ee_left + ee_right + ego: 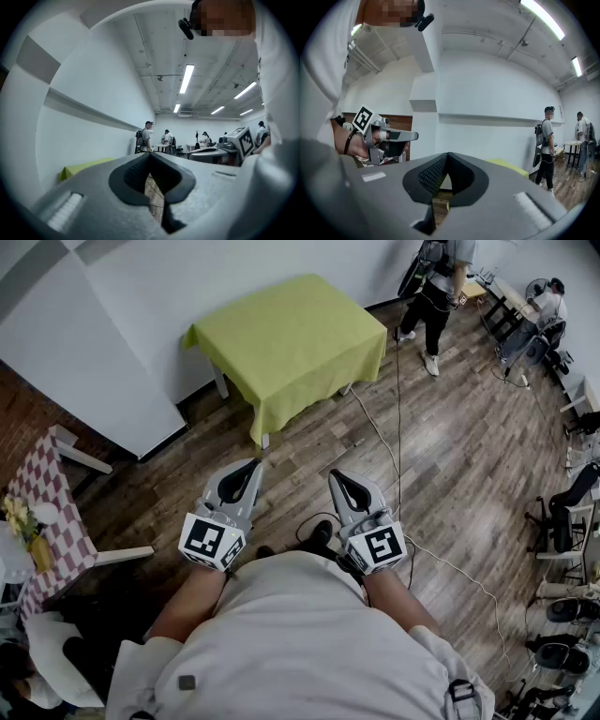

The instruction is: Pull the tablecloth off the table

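A lime-green tablecloth (292,343) covers a small table against the white wall, its front edge hanging down toward me. It shows as a green strip in the left gripper view (82,168) and behind the jaws in the right gripper view (508,165). My left gripper (255,465) and right gripper (334,475) are held close to my body over the wood floor, well short of the table. Both are shut with nothing between their jaws.
A cable (394,442) runs across the wood floor from the table toward the right. A person (436,292) stands at the back right near desks. A checkered-cloth table (47,512) stands at the left. Office chairs (562,517) line the right side.
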{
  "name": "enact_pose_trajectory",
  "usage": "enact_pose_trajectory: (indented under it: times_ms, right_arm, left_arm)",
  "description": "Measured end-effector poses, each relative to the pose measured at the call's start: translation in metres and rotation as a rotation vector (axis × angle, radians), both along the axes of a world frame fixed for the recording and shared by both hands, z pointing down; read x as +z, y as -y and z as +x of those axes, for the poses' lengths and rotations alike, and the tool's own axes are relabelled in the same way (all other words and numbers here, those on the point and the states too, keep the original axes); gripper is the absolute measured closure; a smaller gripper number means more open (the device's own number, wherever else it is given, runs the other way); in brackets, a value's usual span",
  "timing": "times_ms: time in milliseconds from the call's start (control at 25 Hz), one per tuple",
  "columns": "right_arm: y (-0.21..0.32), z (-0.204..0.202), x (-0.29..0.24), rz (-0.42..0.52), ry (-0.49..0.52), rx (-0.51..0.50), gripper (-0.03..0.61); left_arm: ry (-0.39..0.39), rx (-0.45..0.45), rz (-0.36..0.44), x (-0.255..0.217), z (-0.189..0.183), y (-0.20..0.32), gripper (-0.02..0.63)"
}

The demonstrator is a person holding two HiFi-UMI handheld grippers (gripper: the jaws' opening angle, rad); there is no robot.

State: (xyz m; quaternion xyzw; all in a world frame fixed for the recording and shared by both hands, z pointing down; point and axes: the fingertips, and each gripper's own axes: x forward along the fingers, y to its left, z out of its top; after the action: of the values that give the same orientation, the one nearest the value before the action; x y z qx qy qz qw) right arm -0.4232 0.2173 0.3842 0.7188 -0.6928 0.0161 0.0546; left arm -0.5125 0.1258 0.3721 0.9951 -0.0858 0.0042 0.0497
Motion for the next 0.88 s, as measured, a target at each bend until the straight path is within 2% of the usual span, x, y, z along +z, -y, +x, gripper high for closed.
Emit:
enact_pose_trajectory:
  times_ms: [240, 440, 880]
  right_arm:
    - [-0.003, 0.026, 0.005, 0.001, 0.011, -0.006, 0.568]
    - [-0.001, 0.054, 0.014, -0.025, -0.007, -0.056, 0.568]
    - [-0.022, 0.176, 0.016, -0.031, 0.016, -0.104, 0.568]
  left_arm:
    - [0.017, -0.006, 0.012, 0.004, 0.026, -0.002, 0.611]
    - [0.022, -0.014, 0.001, 0.009, 0.061, -0.004, 0.611]
    - [0.033, -0.023, 0.007, 0.008, 0.197, -0.027, 0.611]
